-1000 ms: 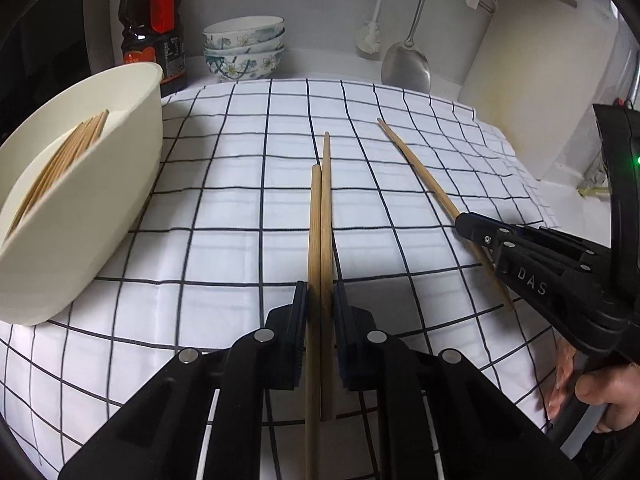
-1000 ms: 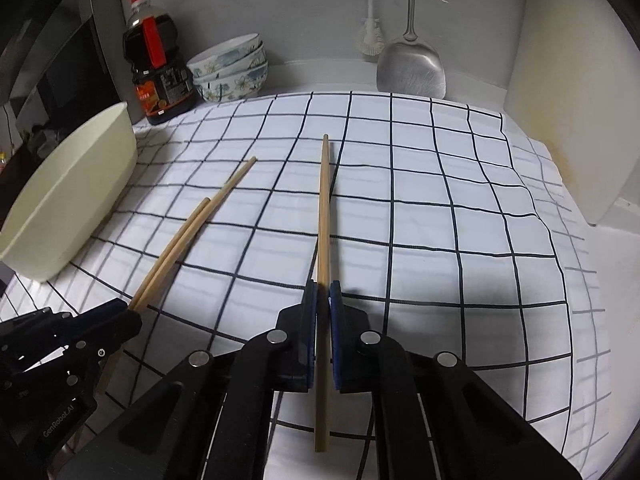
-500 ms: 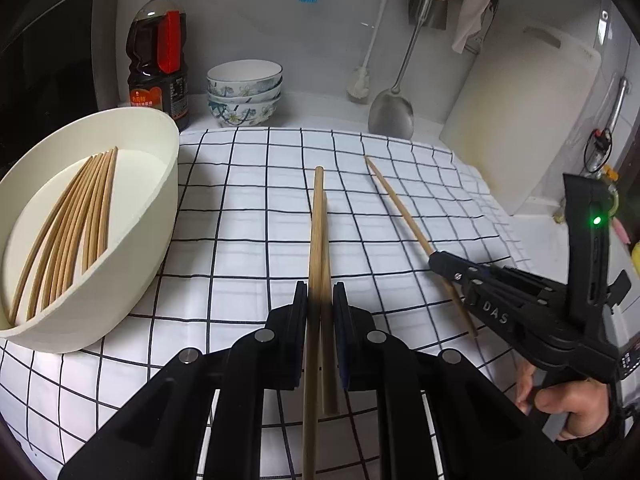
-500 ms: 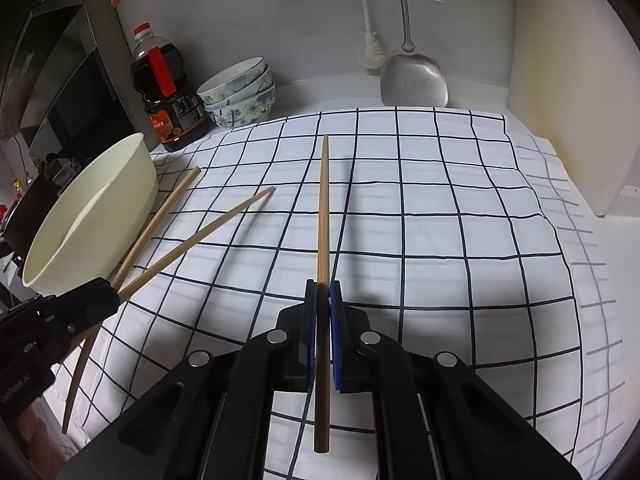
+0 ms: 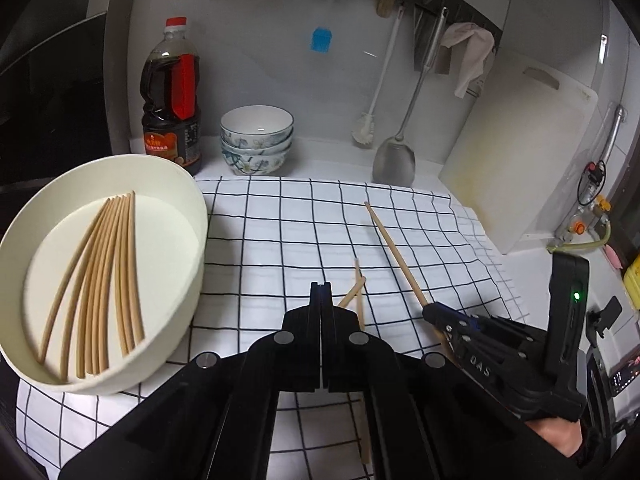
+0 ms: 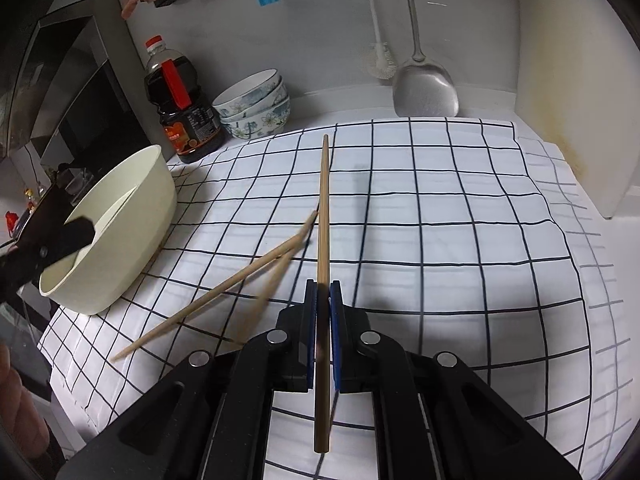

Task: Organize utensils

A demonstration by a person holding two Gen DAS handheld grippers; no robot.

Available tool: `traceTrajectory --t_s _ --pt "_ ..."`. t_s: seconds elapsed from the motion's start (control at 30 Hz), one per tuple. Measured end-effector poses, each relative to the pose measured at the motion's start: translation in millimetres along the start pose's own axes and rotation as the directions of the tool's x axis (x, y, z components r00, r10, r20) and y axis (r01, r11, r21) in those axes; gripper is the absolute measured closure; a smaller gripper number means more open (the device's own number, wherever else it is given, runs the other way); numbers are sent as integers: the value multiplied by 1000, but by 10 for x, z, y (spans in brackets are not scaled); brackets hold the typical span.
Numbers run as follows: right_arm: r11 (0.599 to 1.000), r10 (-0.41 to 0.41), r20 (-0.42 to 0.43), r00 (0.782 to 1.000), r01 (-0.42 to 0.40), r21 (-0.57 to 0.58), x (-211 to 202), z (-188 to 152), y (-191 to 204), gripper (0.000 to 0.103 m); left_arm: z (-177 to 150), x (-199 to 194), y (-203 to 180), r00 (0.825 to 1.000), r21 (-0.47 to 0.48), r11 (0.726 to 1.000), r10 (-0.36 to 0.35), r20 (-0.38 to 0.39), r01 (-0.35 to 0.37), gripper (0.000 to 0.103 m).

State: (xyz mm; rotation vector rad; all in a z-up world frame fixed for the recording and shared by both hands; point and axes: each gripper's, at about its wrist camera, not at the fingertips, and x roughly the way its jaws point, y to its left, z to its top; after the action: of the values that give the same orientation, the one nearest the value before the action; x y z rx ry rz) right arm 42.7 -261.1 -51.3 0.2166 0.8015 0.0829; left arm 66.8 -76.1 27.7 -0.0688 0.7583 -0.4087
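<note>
checked cloth (image 5: 280, 240) on counter, left gripper (image 5: 321, 292) fingers pressed together on nothing, two chopsticks (image 6: 224, 288) loose just right of them, right gripper (image 6: 323, 300) pinching one chopstick (image 6: 325, 200), bowl (image 5: 176, 264) left.

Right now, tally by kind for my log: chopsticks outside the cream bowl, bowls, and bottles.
Chopsticks outside the cream bowl: 3, made up of the held chopstick in the right hand-held gripper and 2 loose chopsticks on the checked cloth
Bowls: 4, made up of 3 stacked patterned bowls and 1 cream bowl
Bottles: 1 sauce bottle
Total: 8
</note>
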Motion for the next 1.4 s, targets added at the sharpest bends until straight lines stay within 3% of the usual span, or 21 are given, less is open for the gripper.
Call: traceTrajectory --t_s 0.4,0.67,0.77,0.83,0.87,1.17,1.4 --pt "999 18 10 1000 -18 33 -46 -1 13 97 -62 11 167 1000 11 1000 14 -22 -14 102" --pt "999 13 -7 1000 -13 42 0 -23 -52 97 -219 315 71 996 73 997 14 -89 -7 100" --pt "999 10 -18 1000 -9 46 32 -26 -85 97 -273 386 32 995 91 996 29 -98 -20 78" --pt "999 8 -19 1000 -7 52 41 -28 -110 97 -318 396 -12 996 108 994 38 -85 -29 37" --pt "999 7 -19 1000 -6 54 43 -26 -124 97 -339 390 -44 997 119 992 45 -70 -36 33" --pt "997 -2 -15 1000 3 82 29 -19 -248 97 -561 681 -400 988 226 974 64 -139 -31 32" --pt "996 0 -18 1000 2 86 35 -17 -275 97 -706 926 -532 971 266 960 142 -194 -87 34"
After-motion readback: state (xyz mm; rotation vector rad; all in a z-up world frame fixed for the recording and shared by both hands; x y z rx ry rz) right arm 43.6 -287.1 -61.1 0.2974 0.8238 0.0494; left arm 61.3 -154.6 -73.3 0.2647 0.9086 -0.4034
